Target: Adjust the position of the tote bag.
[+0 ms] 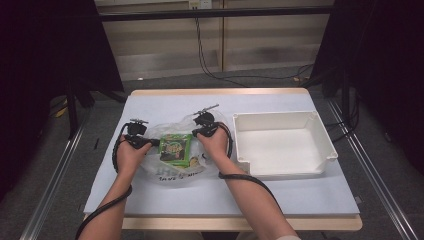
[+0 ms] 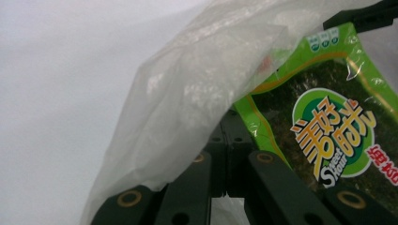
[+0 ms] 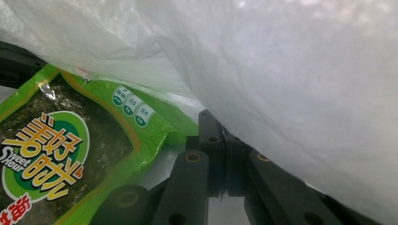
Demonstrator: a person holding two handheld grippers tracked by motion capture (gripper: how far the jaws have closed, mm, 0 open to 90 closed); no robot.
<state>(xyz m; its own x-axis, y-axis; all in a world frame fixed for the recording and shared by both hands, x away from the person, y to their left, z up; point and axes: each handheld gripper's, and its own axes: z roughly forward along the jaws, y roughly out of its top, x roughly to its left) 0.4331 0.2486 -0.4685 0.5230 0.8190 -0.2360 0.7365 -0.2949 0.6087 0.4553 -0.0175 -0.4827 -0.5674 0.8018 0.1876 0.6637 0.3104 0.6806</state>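
A clear plastic bag point(image 1: 172, 172) lies on the pale blue table top with a green snack packet point(image 1: 175, 147) in its mouth. My left gripper point(image 1: 156, 142) is at the bag's left edge and my right gripper point(image 1: 195, 133) at its right edge. In the left gripper view the black jaws point(image 2: 227, 145) are pressed together under the bag's film point(image 2: 187, 103), with the packet point(image 2: 328, 131) just to their right. The right gripper view has its jaws point(image 3: 220, 150) shut too, with film point(image 3: 291, 84) draped over them and the packet point(image 3: 70, 150) to the left. Both sets of tips are hidden by film.
An empty white plastic bin point(image 1: 325, 145) stands to the right of the bag, close to my right hand. The table's front strip point(image 1: 225, 197) is bare. Cables trail from both grippers back along my forearms.
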